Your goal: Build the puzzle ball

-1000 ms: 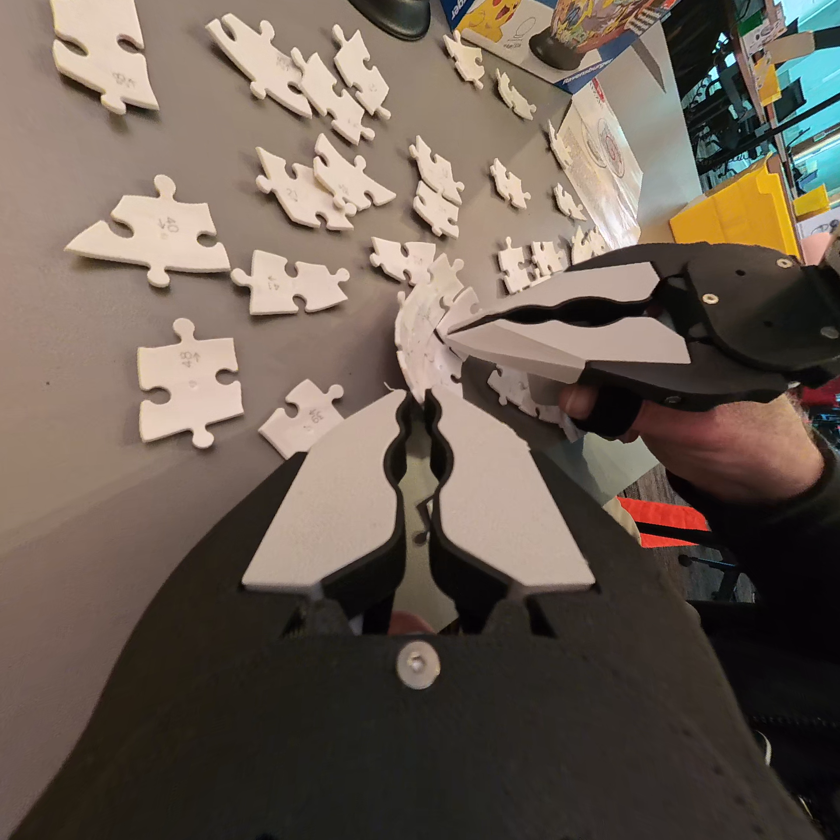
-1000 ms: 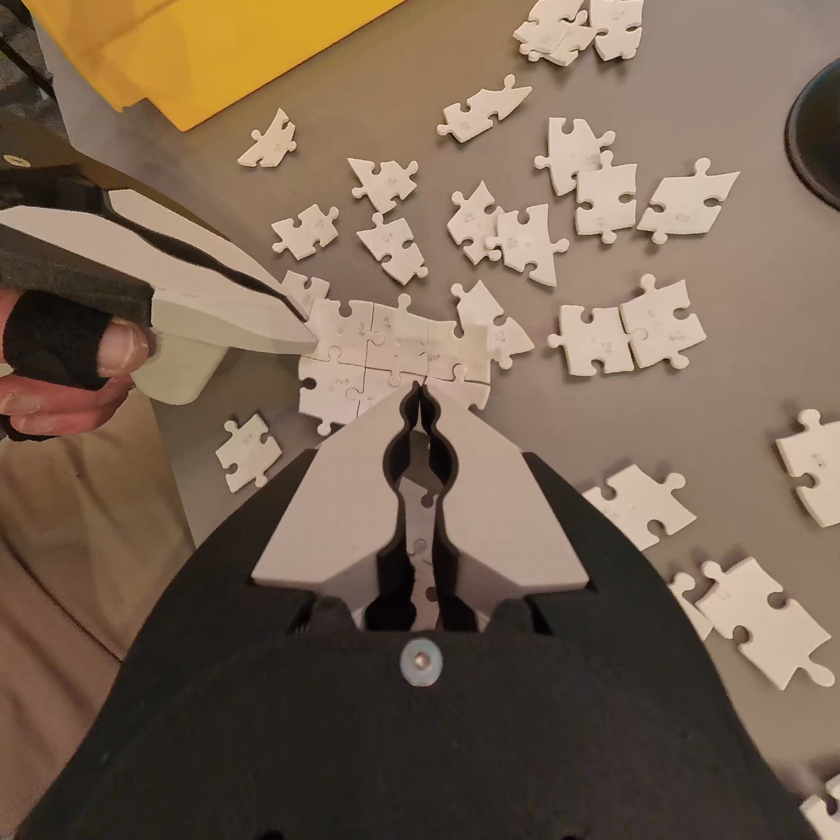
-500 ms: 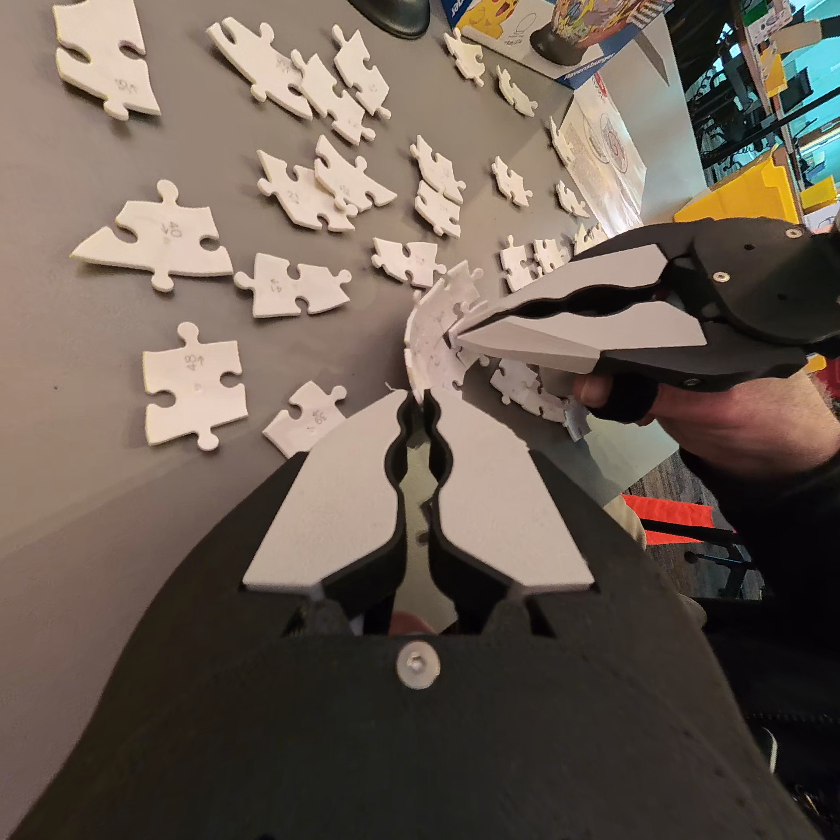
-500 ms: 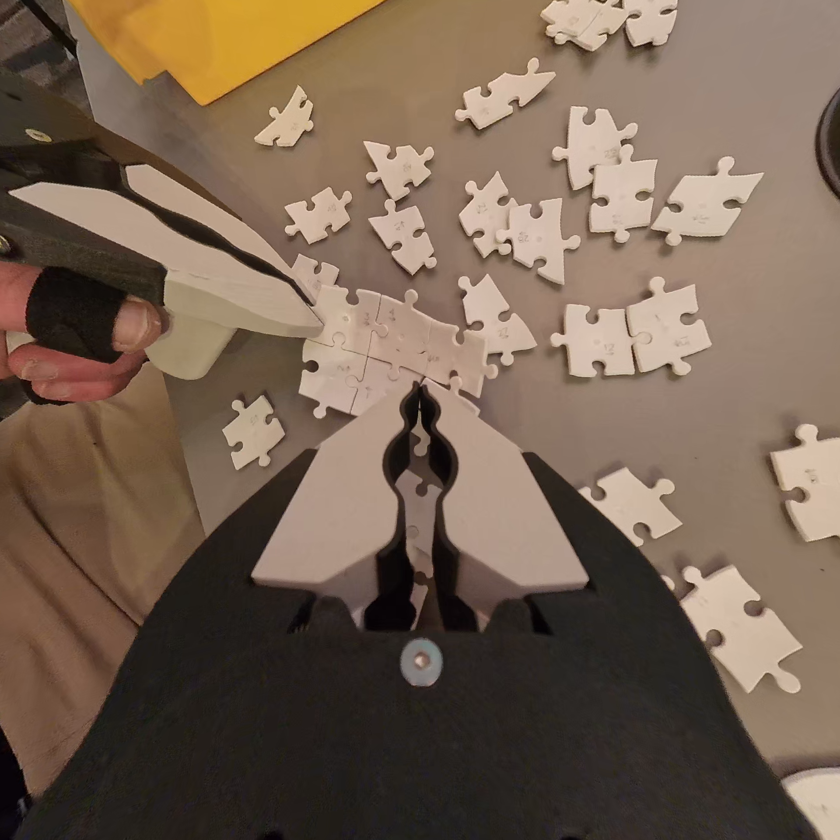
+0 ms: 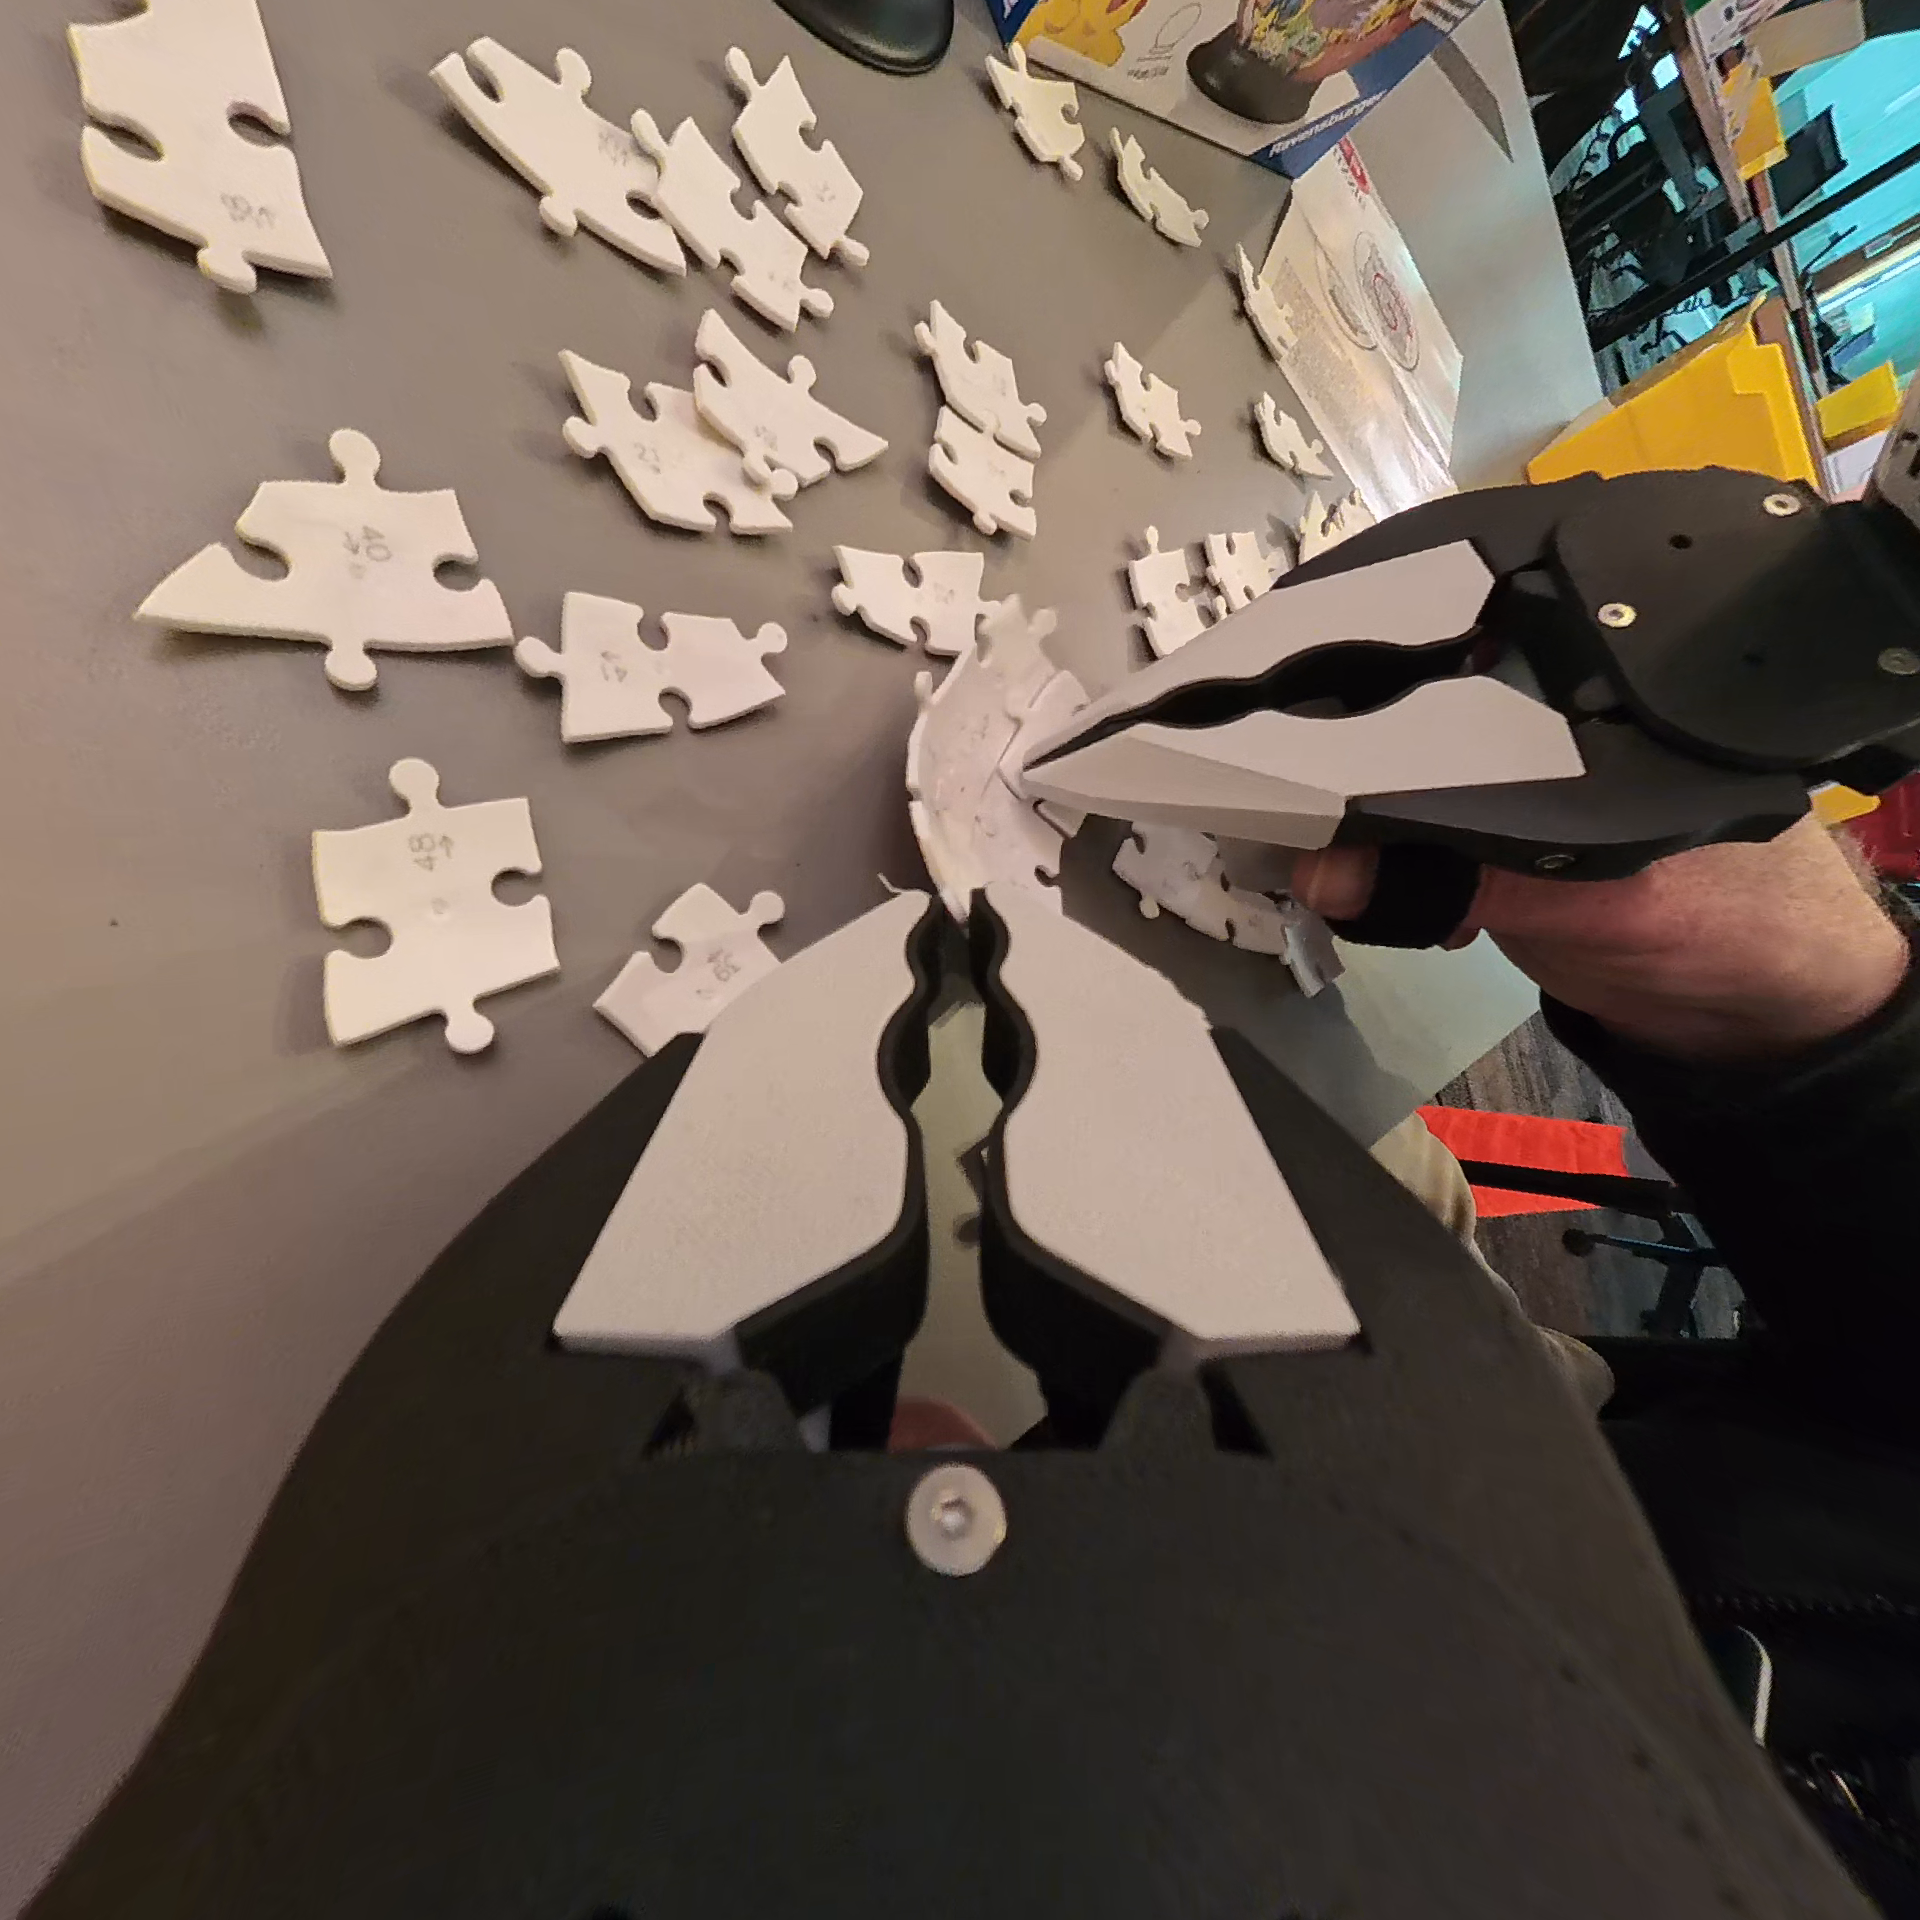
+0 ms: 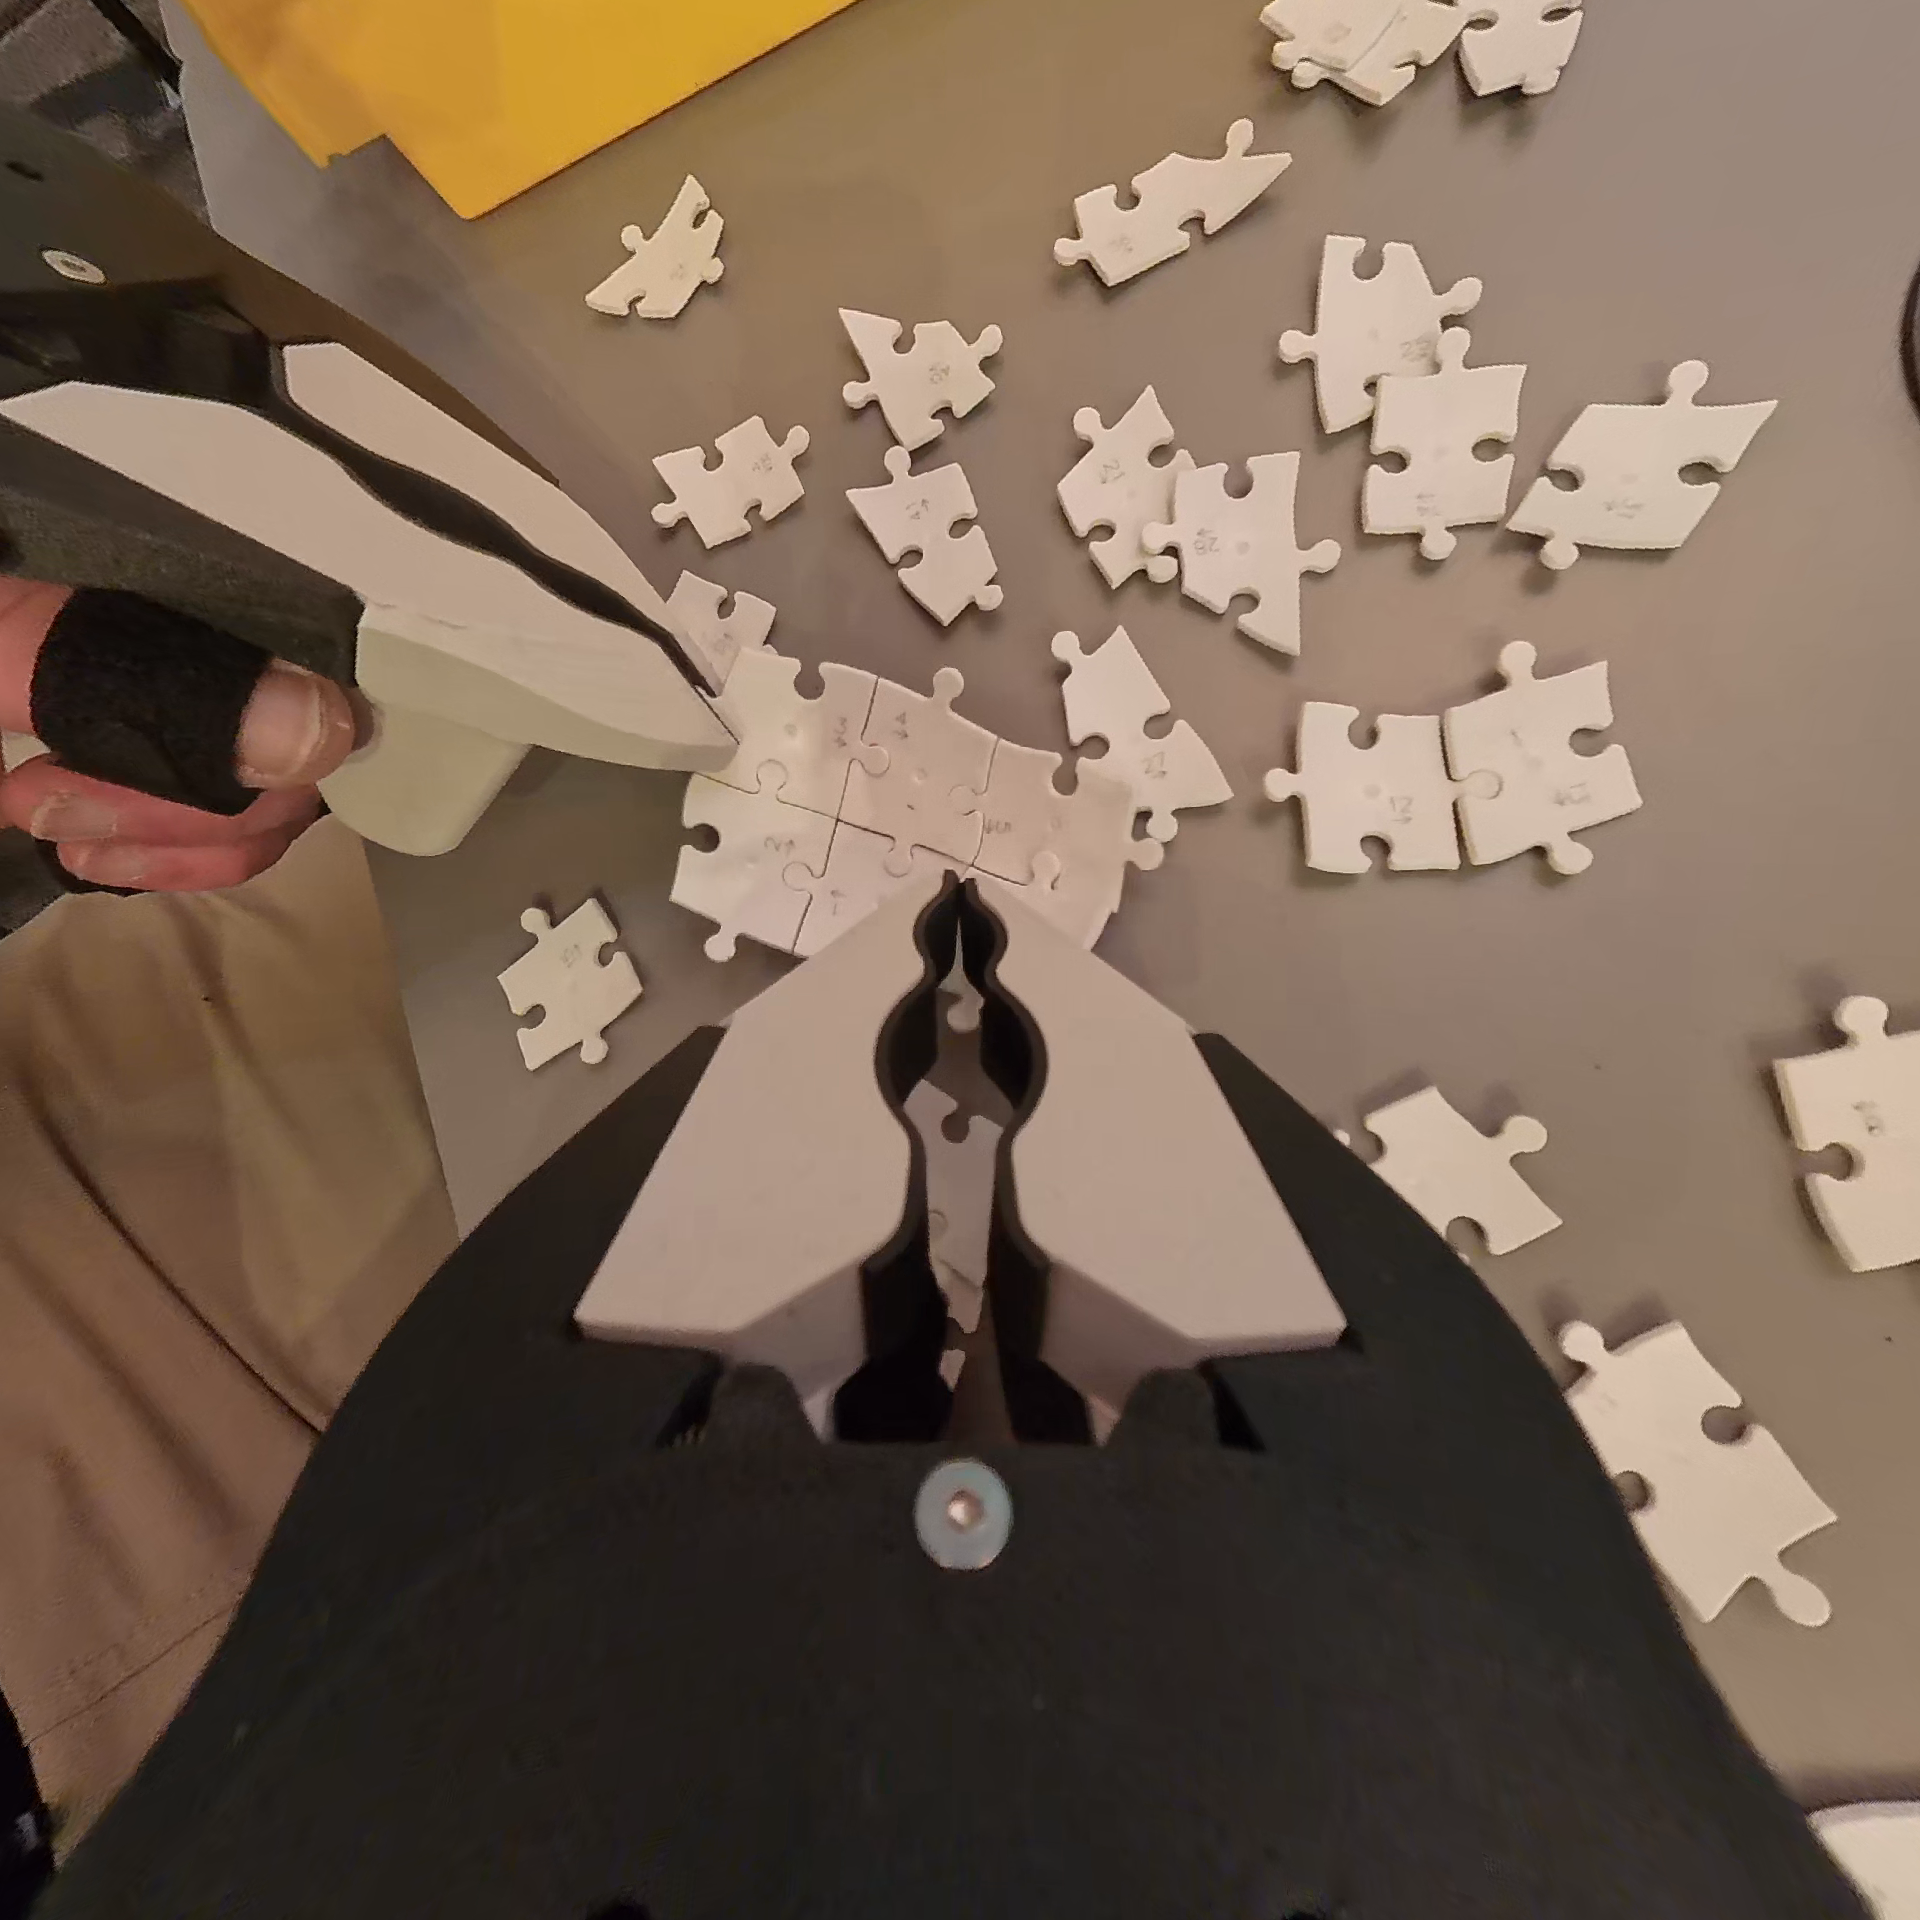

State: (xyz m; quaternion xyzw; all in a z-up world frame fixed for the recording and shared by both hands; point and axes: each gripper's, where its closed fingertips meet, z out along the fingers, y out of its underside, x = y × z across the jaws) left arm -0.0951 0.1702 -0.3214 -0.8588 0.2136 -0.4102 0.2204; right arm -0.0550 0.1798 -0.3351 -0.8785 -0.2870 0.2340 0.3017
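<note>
The joined patch of puzzle pieces [image 6: 894, 800] is held up just above the grey surface [image 6: 1299, 987], caught between two hand-held grippers. It is white, curved like a bit of a bowl, and made of about six pieces clicked together. The left hand-held gripper [image 6: 722, 717] comes in from the left side and pinches the patch's left edge with its tips closed tight. The right hand-held gripper [image 6: 956, 883] comes in from below and nips the patch's near edge, and its tips are closed too, with only a thin gap. So the patch lies straight ahead of the right one and off to the side of the left one. Its long way runs left to right in the right wrist view. Both are touching it, so neither is nearer. In the left wrist view the patch [image 5: 977, 769] stands on its edge, bowed like a fan. I think the grip is firm on both sides, but the tips hide the exact spot. Loose pieces [image 6: 920, 530] lie all around on the surface, and the next one likely has to be fetched by one hand-held gripper letting go.
</note>
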